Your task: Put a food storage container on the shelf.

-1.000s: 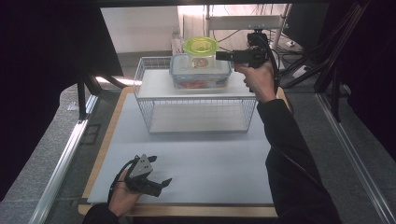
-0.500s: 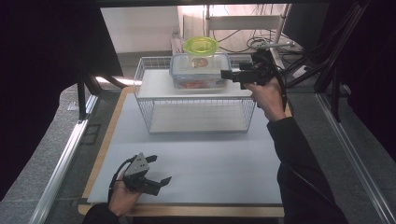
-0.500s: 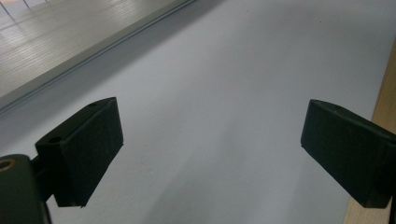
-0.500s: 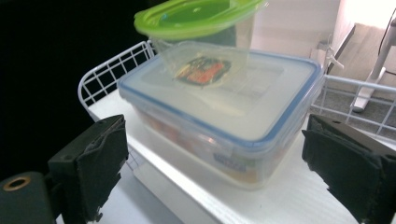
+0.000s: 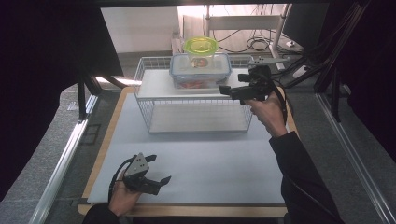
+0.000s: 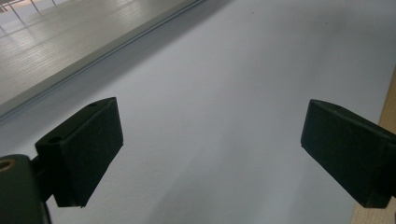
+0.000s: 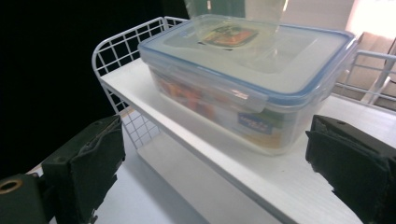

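Observation:
A clear box with a blue-rimmed lid (image 5: 200, 70) stands on the top board of a white wire rack (image 5: 196, 105). A round tub with a yellow-green lid (image 5: 201, 46) sits on the box. My right gripper (image 5: 232, 84) hovers just right of the box, level with the top board, and points at it. Its jaws have just been opening and stand wide apart with nothing pressed between them. In the right gripper view (image 7: 215, 149) the box (image 7: 243, 79) lies ahead on the board (image 7: 196, 149). My left gripper (image 5: 159, 169) rests open at the near left, over the bare mat (image 6: 210, 135).
A pale mat (image 5: 201, 158) covers the wooden table, whose near edge (image 5: 187, 211) runs along the bottom. The rack's lower shelf (image 5: 196, 119) holds nothing. Cables and a monitor (image 5: 303, 23) stand behind the rack. A metal rail (image 5: 65, 158) runs along the left.
My right gripper came down and toward the near side, from beside the green-lidded tub to beside the box at board height. My left gripper stayed put.

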Available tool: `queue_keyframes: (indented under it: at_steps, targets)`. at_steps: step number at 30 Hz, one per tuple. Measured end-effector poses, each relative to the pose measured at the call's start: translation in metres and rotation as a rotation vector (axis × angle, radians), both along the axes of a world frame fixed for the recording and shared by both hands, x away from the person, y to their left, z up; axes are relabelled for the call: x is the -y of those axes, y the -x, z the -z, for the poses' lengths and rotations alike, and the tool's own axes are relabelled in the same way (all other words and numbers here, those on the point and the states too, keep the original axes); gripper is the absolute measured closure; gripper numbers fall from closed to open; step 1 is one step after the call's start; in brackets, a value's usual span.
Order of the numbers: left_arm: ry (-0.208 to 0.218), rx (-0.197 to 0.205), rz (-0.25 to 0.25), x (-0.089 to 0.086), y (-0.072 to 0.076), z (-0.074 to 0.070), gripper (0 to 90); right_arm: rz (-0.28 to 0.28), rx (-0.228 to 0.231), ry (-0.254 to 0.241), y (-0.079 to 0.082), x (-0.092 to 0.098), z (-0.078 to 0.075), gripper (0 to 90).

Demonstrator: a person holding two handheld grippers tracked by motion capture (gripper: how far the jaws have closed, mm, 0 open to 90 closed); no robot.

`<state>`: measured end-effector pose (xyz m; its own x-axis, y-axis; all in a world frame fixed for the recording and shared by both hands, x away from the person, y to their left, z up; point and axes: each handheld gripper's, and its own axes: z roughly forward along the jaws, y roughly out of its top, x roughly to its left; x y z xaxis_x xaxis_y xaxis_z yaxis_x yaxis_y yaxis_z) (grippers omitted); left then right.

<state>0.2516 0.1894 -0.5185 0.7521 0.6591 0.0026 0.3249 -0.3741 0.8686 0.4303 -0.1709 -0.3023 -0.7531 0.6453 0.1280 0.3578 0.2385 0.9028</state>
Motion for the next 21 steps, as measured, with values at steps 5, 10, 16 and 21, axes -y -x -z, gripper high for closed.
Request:
queue_keyframes:
  at_steps: [5,10,16,21]
  targets:
    - [-0.004,0.004,-0.005,0.0,0.0,0.0,5.4,-0.022,0.01,0.013,0.01,-0.003,0.009,4.2]
    - [-0.026,0.006,0.003,0.002,0.002,-0.001,5.6,-0.025,0.017,0.021,0.021,-0.006,0.021,3.5]
    - [-0.049,-0.002,-0.003,0.004,0.004,-0.002,5.9,-0.031,0.012,0.04,0.032,-0.007,0.038,1.4]
    - [-0.064,-0.008,0.0,0.005,0.005,-0.002,7.3,-0.04,0.006,0.069,0.043,-0.006,0.055,1.1]
